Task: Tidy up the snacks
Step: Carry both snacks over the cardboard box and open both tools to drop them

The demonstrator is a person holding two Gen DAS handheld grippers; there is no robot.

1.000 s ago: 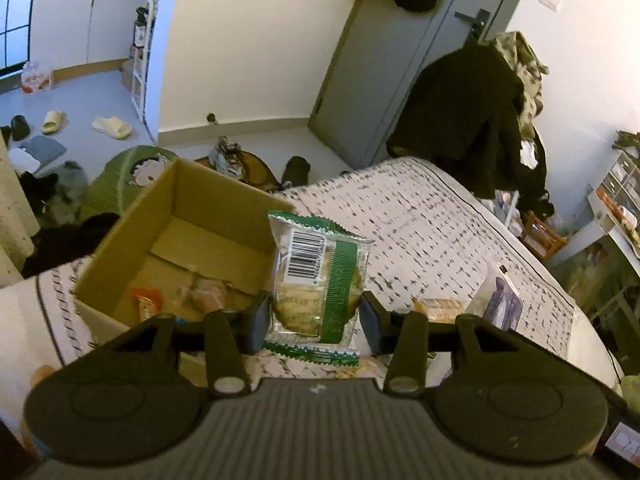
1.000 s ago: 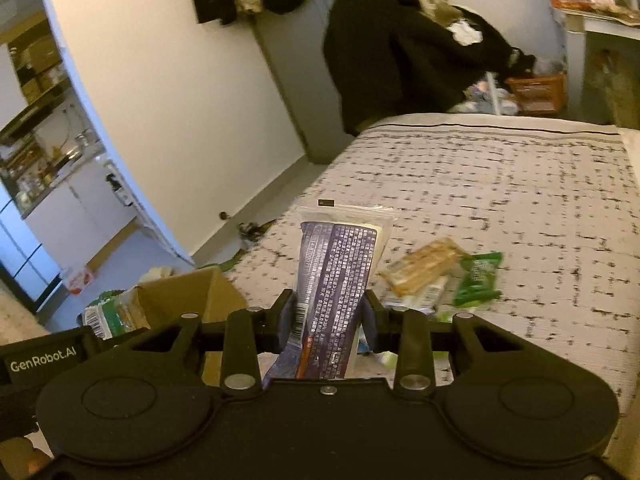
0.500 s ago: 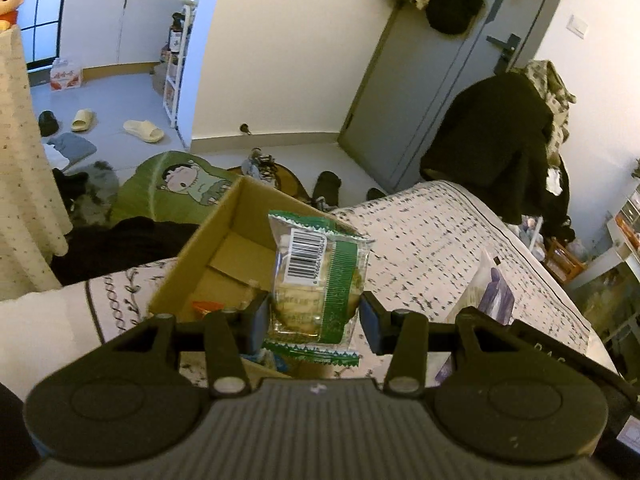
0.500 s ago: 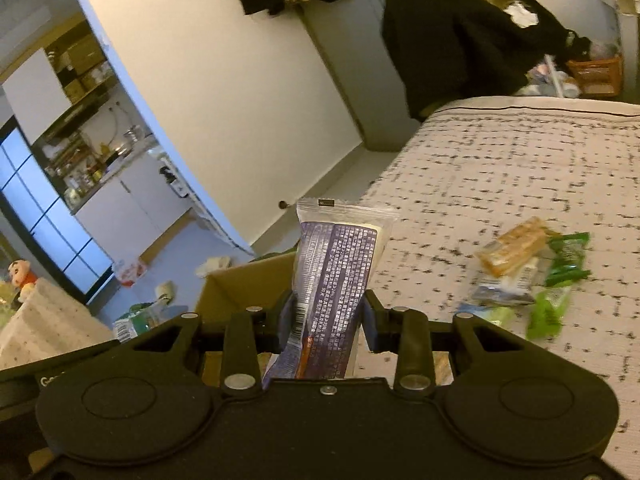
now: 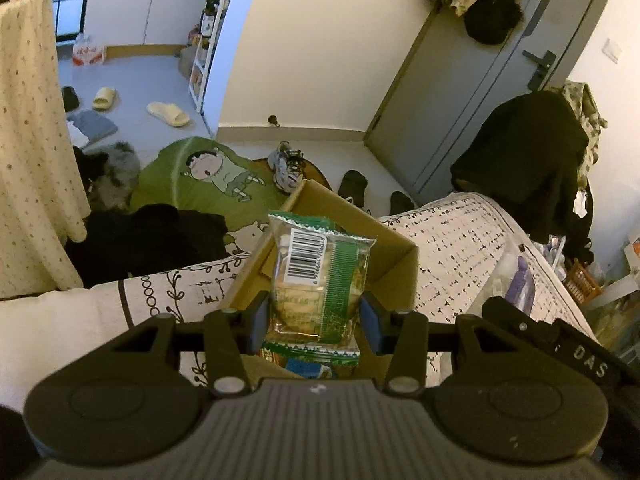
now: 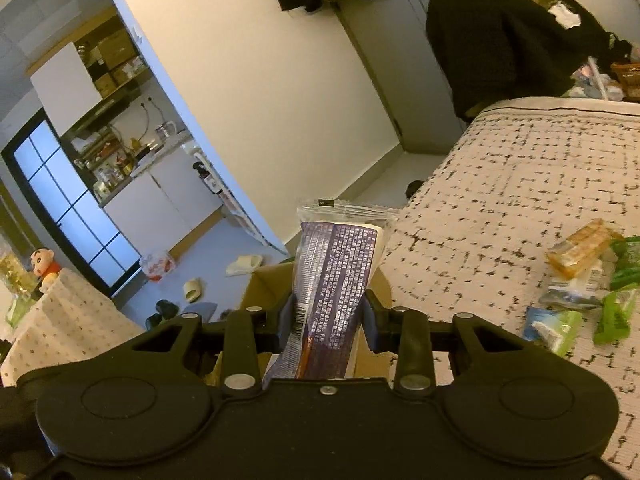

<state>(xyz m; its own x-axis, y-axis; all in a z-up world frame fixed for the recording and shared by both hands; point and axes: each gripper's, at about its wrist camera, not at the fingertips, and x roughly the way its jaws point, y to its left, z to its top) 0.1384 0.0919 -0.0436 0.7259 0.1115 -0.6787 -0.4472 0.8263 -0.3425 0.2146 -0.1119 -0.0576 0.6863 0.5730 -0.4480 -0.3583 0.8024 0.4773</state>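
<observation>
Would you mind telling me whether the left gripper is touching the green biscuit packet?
Touching: in the left wrist view, the left gripper clamps the green biscuit packet from both sides.

Cardboard box (image 5: 394, 256) at the bed's (image 5: 460, 248) foot-end corner before my grippers, snack pile (image 6: 580, 280) on the bed toward its right edge, well apart from box.

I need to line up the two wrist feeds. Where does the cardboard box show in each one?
Left wrist: cardboard box at centre, open, directly behind the green snack packet.
Right wrist: low centre, its edge peeking out behind the purple snack packet.
Shared landmark: the patterned bedspread.
</observation>
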